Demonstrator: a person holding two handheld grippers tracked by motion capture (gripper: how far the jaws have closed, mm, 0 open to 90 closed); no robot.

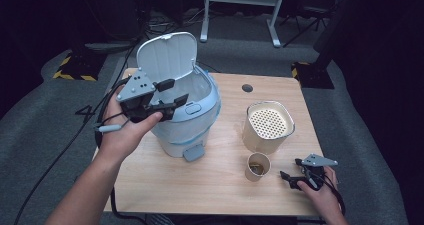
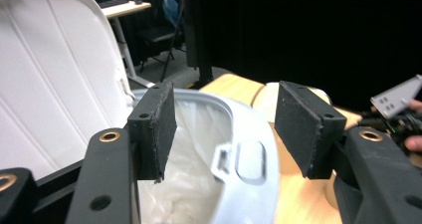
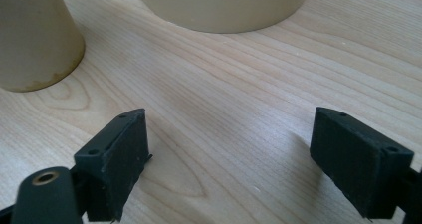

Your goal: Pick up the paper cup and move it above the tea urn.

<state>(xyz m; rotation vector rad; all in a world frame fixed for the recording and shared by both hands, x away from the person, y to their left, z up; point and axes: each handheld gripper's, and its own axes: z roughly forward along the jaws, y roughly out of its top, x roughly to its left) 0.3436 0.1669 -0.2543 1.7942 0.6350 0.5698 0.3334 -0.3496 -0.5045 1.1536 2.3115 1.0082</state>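
Note:
A white and pale blue pedal bin [image 1: 187,130] stands at the table's left with its lid [image 1: 167,55] up. A clear bag lines the bin [image 2: 249,129], and the raised lid [image 2: 54,69] stands at the left in the left gripper view. My left gripper [image 1: 175,92] hangs over the bin's mouth, open, with nothing between its pads [image 2: 224,124]. My right gripper [image 1: 291,169] rests low at the table's front right, open and empty [image 3: 229,149]. A small paper cup [image 1: 257,166] with brown dregs stands just left of it.
A taller beige container with a perforated top [image 1: 268,126] stands behind the cup [image 3: 35,40]; its base [image 3: 224,5] is near the right gripper. The bin's pedal [image 1: 193,153] juts toward me. A black grommet [image 1: 247,88] sits at the wooden table's [image 1: 200,180] far side.

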